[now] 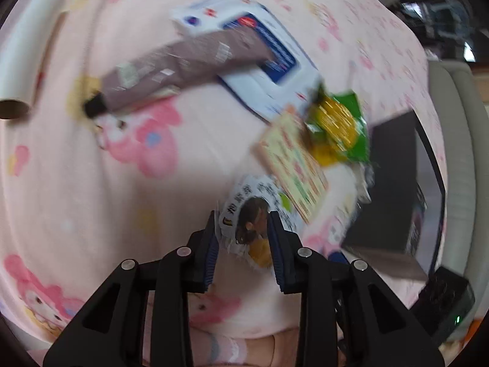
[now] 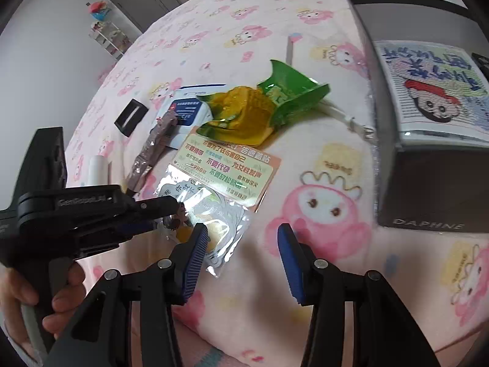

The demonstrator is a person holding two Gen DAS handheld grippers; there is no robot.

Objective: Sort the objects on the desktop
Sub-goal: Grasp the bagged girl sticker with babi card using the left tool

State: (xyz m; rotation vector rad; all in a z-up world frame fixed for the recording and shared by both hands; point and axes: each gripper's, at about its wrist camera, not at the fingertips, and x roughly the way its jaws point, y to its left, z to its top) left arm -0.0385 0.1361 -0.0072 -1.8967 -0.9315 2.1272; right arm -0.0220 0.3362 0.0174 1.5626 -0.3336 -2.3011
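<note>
Left wrist view shows the left gripper pinching a clear sticker packet near the heap, the right gripper spread and empty, while snack bag, card and tube lie unsorted farther off.

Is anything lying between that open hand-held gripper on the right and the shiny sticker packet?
Nothing visible does. The right hand-held gripper is open just beside the clear sticker packet, over bare pink blanket. The left hand-held gripper is closed on the packet's near end.
</note>
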